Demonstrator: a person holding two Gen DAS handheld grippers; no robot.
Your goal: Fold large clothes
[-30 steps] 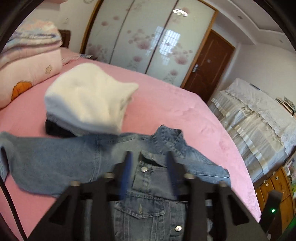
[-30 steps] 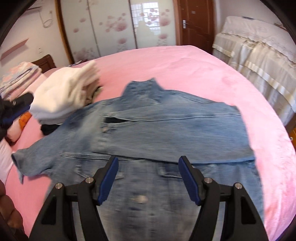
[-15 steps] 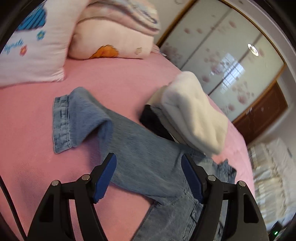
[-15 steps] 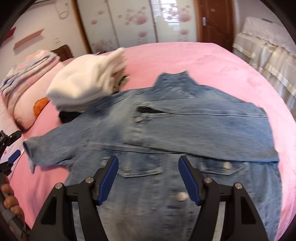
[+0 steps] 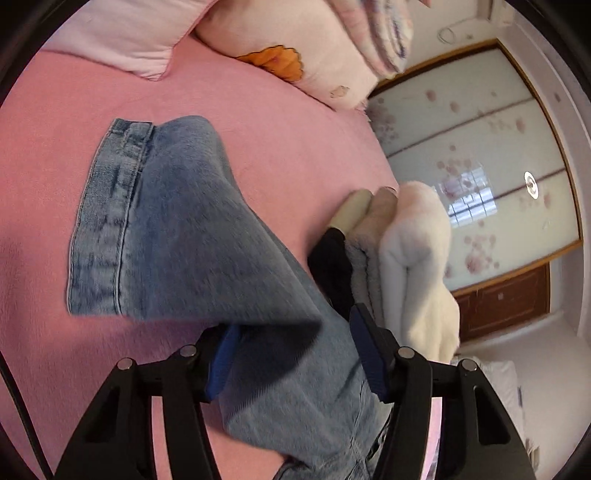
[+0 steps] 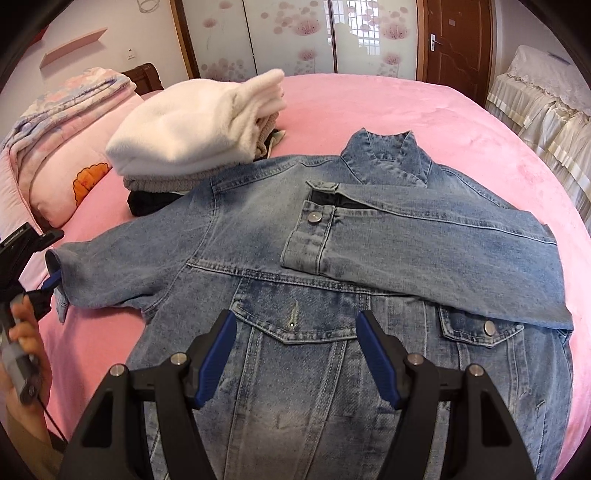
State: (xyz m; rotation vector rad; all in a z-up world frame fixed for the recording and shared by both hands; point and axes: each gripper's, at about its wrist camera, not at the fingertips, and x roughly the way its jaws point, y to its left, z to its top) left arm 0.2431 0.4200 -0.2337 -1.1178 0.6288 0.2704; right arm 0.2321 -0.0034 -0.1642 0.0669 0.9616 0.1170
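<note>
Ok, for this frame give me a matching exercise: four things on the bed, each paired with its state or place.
1. right sleeve
2. left sleeve
3. white fleece
4. right gripper

a. on top of the folded stack
b. folded across the jacket's chest
c. open, above the jacket's front
d. stretched out sideways, between the left gripper's fingers

Pairs: 1-b, 2-d, 3-a, 4-c

Jacket [image 6: 332, 258] spread on the bed [image 6: 424, 110], folded clothes behind it to the left.

We see one sleeve [image 6: 424, 243] lying across the jacket's chest, cuff near the middle; the other sleeve [image 5: 177, 229] stretches out to the left over the bed. The pile of folded clothes [image 6: 195, 136] sits just behind that shoulder, touching the jacket's edge. Pillows [image 6: 62, 162] lie farther left, with a folded blanket [image 6: 66, 107] on them. We find the wardrobe doors [image 6: 288, 33] beyond the bed and a covered piece of furniture [image 6: 539, 96] to its right.
</note>
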